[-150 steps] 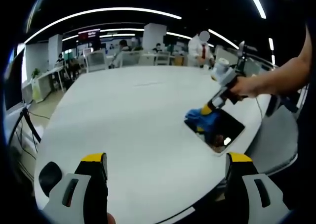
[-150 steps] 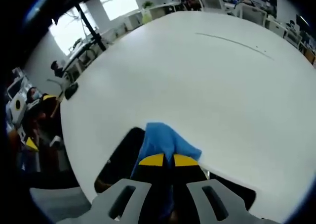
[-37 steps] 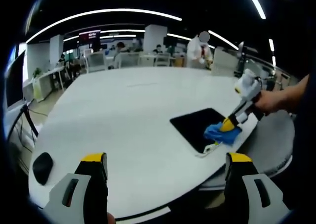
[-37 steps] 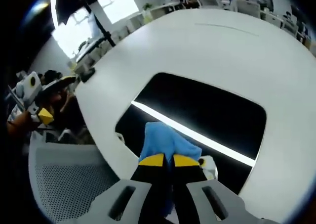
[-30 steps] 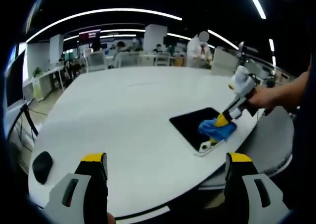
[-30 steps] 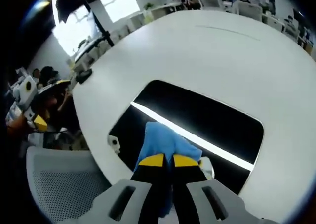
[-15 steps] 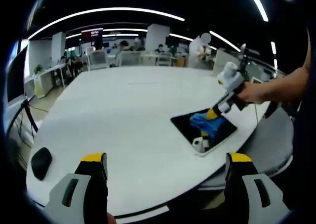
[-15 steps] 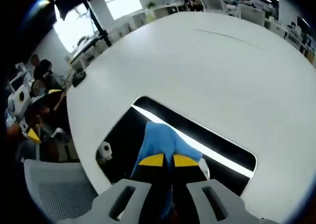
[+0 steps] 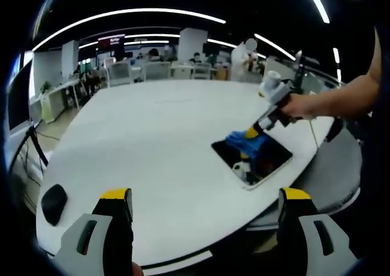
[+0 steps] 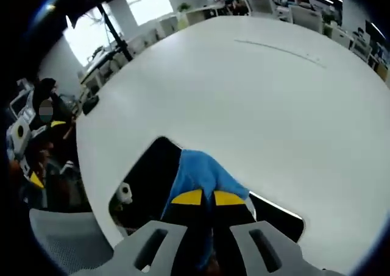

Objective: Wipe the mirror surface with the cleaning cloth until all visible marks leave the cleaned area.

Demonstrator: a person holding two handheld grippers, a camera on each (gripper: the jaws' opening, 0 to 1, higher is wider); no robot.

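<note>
Broad white worktop (image 9: pixel 152 136), round-edged, carrying everything. Dark mirror (image 9: pixel 259 160) flat near the worktop's edge, well apart from a small black item (image 9: pixel 53 201) on the worktop's far side from it. Blue cleaning cloth (image 10: pixel 204 175) pressed onto the mirror's corner toward the worktop's middle, pinched tight between the yellow-tipped jaws of the right gripper (image 10: pixel 203 198), held by a hand (image 9: pixel 304 107). Left gripper (image 9: pixel 206 198) poised off the worktop's near edge, jaws spread wide, holding nothing.

The cloth (image 10: pixel 204 172) lies on the mirror (image 10: pixel 143 184), which lies near the table (image 10: pixel 244 99) edge.
</note>
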